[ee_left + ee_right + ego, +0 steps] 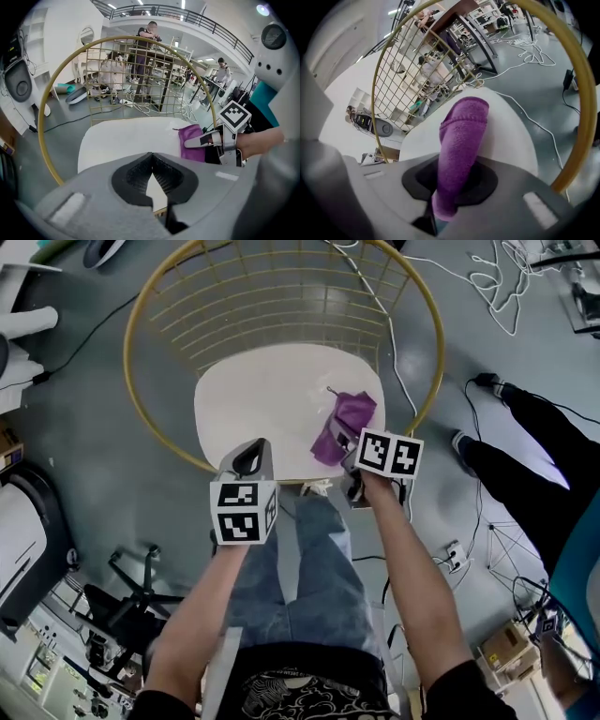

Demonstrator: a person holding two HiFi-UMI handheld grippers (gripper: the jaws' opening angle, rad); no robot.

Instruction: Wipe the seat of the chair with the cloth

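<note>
The chair's white seat point(262, 399) lies inside a gold wire hoop frame point(150, 296). A purple cloth point(342, 425) rests crumpled on the seat's right front part. My right gripper point(354, 457) is at the seat's front right edge, shut on the near end of the cloth. In the right gripper view the cloth point(464, 131) runs from between the jaws out over the seat point(506, 136). My left gripper point(249, 459) hovers over the seat's front edge, shut and holding nothing. From the left gripper view point(152, 157), the cloth point(191, 140) lies to the right on the seat point(126, 138).
The gold wire backrest point(281, 296) rises behind the seat. White cables point(487, 282) trail on the grey floor at the back right. Another person's dark legs point(525, 446) stand at the right. A black office chair base point(131, 587) sits at the lower left.
</note>
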